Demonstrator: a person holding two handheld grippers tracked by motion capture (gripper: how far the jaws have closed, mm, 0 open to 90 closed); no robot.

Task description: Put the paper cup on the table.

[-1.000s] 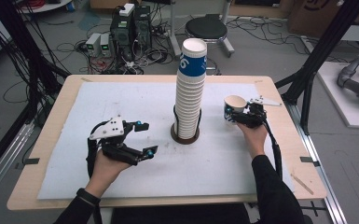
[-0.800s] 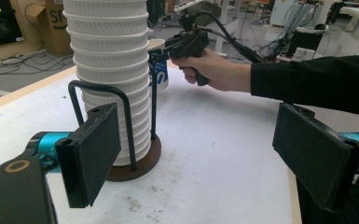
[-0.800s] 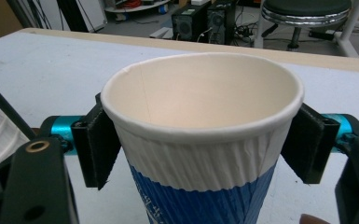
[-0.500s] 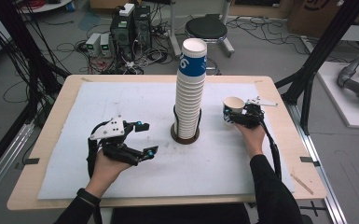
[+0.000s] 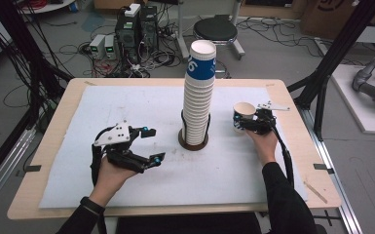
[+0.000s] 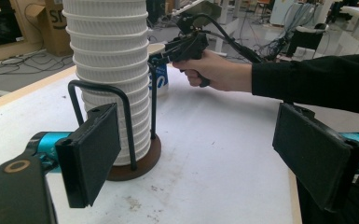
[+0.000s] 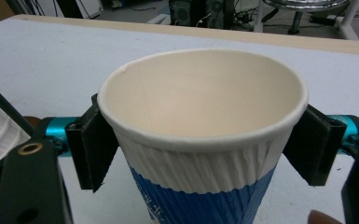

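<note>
A tall stack of white ribbed paper cups (image 5: 199,97) with a blue-banded top cup stands in a black wire holder on a round brown base (image 5: 193,142) at the table's middle. To its right a single blue-and-white cup (image 5: 244,111) stands upright, its empty mouth (image 7: 200,93) facing up. My right gripper (image 5: 241,126) straddles it; its jaws have just been opening, the cup sits between the pads (image 7: 91,144) unsqueezed, and the grip looks loosened. My left gripper (image 5: 155,144) rests open at the front left, nothing between its pads (image 6: 91,149), aimed at the stack (image 6: 109,56).
A white sheet (image 5: 126,107) covers the wooden table (image 5: 53,141). Black frame posts (image 5: 331,53) stand at the right corner. Beyond the far edge are computers, cables and a stool (image 5: 215,29) on the floor.
The right gripper's jaws stand a little wider around the single cup. Both hands and the cup stack keep their places.
</note>
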